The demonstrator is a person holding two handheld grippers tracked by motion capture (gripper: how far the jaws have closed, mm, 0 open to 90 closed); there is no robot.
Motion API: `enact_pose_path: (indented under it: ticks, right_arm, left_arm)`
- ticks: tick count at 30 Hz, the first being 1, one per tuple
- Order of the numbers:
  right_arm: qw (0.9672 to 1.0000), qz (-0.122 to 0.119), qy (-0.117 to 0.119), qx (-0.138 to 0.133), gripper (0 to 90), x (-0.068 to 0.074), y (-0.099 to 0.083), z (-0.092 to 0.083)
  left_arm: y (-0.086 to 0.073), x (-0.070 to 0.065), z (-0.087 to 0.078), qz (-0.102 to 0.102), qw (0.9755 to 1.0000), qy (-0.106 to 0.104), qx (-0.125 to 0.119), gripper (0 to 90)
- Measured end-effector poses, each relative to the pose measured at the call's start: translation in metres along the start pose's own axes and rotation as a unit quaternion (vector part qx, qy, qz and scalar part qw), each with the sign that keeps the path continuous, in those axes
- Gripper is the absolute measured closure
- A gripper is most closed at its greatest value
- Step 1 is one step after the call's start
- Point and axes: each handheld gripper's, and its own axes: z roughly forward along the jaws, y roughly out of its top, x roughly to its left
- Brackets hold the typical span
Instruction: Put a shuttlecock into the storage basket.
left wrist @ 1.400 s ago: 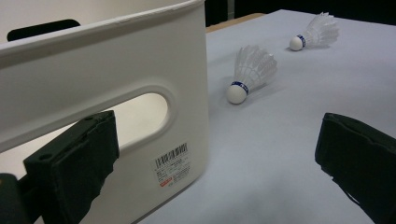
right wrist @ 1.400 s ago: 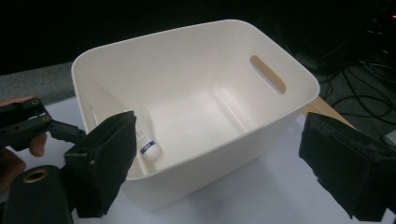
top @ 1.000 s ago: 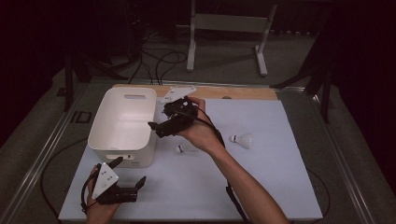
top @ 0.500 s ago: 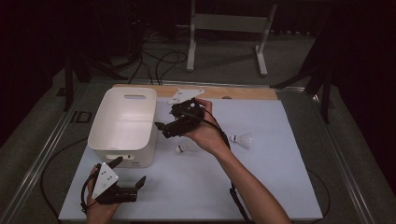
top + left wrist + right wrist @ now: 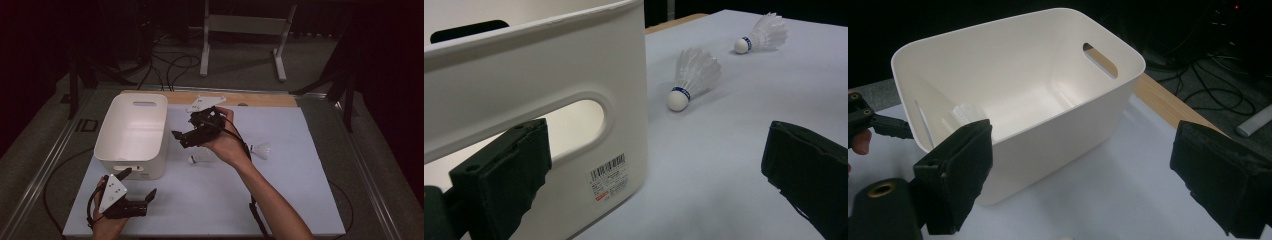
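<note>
A white plastic bin [image 5: 134, 131] with handle cut-outs stands on the left of the white mat [image 5: 280, 200]. In the right gripper view something white and feathery, probably a shuttlecock [image 5: 965, 114], lies inside the bin [image 5: 1058, 125]. Two white shuttlecocks lie on the mat: one [image 5: 200, 158] close to the bin's right side, the other [image 5: 261, 149] farther right. My right gripper [image 5: 179, 139] hovers just right of the bin, open and empty, pointing at it. My left gripper [image 5: 140, 181] rests low in front of the bin's near wall [image 5: 539, 120], open, with both shuttlecocks [image 5: 691, 80] [image 5: 761, 34] ahead.
A wooden strip [image 5: 260, 99] edges the table's far side. Beyond it are cables [image 5: 170, 62] and a metal stand [image 5: 245, 30] on the floor. Metal rails [image 5: 45, 165] run along the table's sides.
My right gripper has drifted to the right, away from the bin's edge. The left gripper has stayed where it was.
</note>
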Motion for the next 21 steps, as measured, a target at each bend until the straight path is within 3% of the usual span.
enact_pose_path:
  ticks: [21]
  right_arm:
    - [0.9997,0.016,-0.014,0.008,9.5,-0.013,-0.015,-0.004]
  left_arm:
    - [0.000,0.000,0.000,0.000,1.0000,0.000,0.000,0.4]
